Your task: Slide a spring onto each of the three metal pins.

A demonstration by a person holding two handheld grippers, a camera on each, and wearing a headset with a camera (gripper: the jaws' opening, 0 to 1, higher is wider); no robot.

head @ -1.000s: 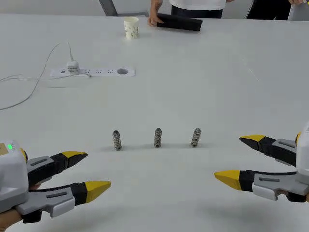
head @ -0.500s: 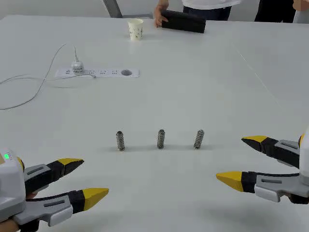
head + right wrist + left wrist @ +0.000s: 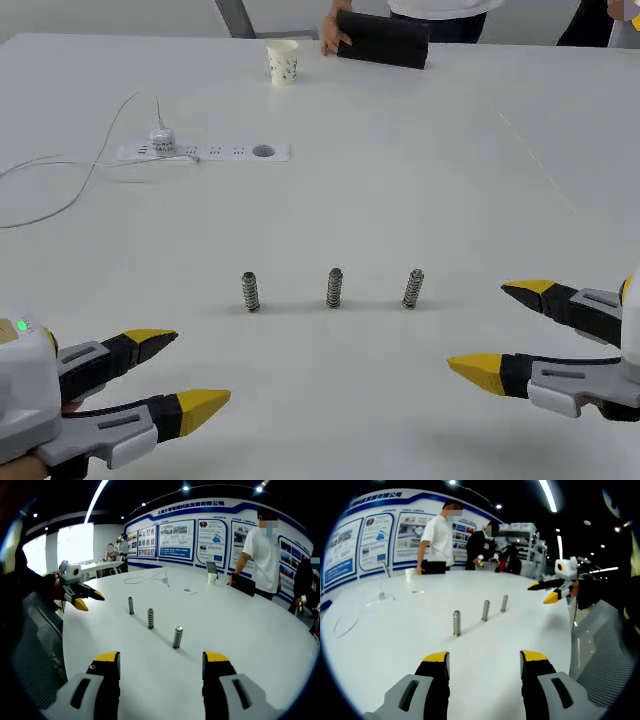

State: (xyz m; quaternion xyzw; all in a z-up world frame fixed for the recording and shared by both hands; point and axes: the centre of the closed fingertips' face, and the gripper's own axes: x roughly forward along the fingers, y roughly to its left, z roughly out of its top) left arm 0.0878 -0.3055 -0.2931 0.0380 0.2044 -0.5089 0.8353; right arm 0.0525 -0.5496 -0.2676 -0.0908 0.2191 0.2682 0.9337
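Observation:
Three metal pins stand in a row on the white table, each with a spring coiled around it: the left pin (image 3: 250,291) (image 3: 456,623) (image 3: 130,605), the middle pin (image 3: 334,287) (image 3: 485,610) (image 3: 150,618) and the right pin (image 3: 413,288) (image 3: 504,603) (image 3: 177,637). My left gripper (image 3: 188,371) (image 3: 483,658) hovers open near the table's front left, with nothing between its fingers. My right gripper (image 3: 492,328) (image 3: 161,659) is open at the front right, also holding nothing. Both stay well short of the pins.
A white power strip (image 3: 203,151) with a plugged-in cable lies at the back left. A paper cup (image 3: 283,60) and a black case (image 3: 383,38) under a person's hand sit at the far edge. People stand behind the table.
My left gripper has dipped and come back to about where it was. The right gripper has kept its place. The head view has drifted a little.

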